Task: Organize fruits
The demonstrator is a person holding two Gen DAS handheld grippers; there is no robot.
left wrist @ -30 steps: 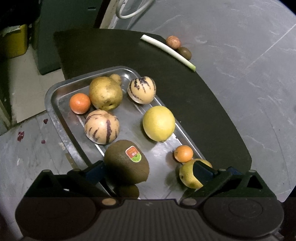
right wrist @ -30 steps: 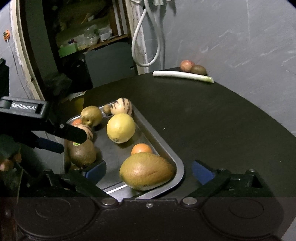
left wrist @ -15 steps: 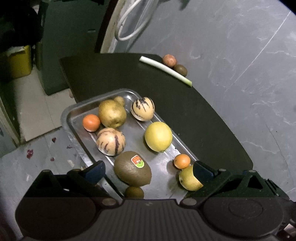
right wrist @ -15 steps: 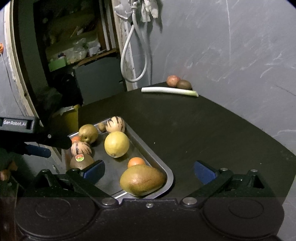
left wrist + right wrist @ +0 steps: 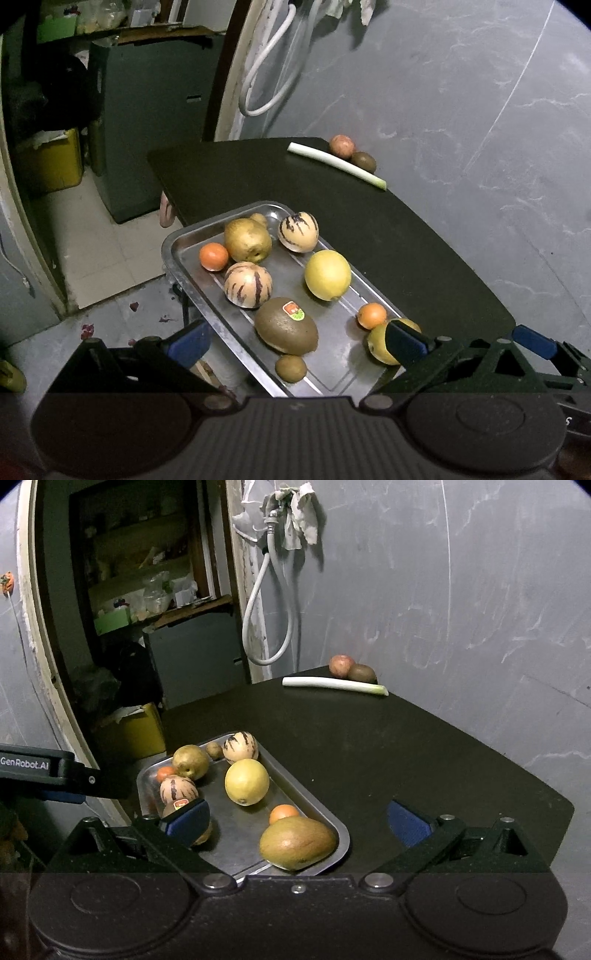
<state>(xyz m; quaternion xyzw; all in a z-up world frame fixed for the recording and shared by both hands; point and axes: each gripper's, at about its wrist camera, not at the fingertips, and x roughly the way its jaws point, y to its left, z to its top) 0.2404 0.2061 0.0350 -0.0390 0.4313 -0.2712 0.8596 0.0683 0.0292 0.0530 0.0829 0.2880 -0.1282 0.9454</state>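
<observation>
A steel tray (image 5: 184, 266) (image 5: 325, 814) sits at the black table's near-left corner and holds several fruits: a large kiwi (image 5: 286, 325) with a sticker, a yellow citrus (image 5: 327, 275) (image 5: 246, 781), two striped melons (image 5: 248, 285) (image 5: 298, 231), a pear (image 5: 246, 240), two small oranges (image 5: 213, 256) (image 5: 371, 315), a small kiwi (image 5: 290, 368) and a mango (image 5: 297, 842). My left gripper (image 5: 295, 341) is open and empty above the tray's near end. My right gripper (image 5: 297, 821) is open and empty above the tray's near right corner.
At the table's far corner lie a leek stalk (image 5: 336, 166) (image 5: 334, 685), a reddish fruit (image 5: 341, 665) and a brown kiwi (image 5: 362, 673). A grey wall runs along the right. A dark cabinet (image 5: 147, 129), a yellow bin (image 5: 51, 158) and a hanging white hose (image 5: 267, 609) stand at the left.
Both grippers have pulled back and up from the tray, so the fruits look smaller and more of the room shows. The fruits have not moved. Both stay open.
</observation>
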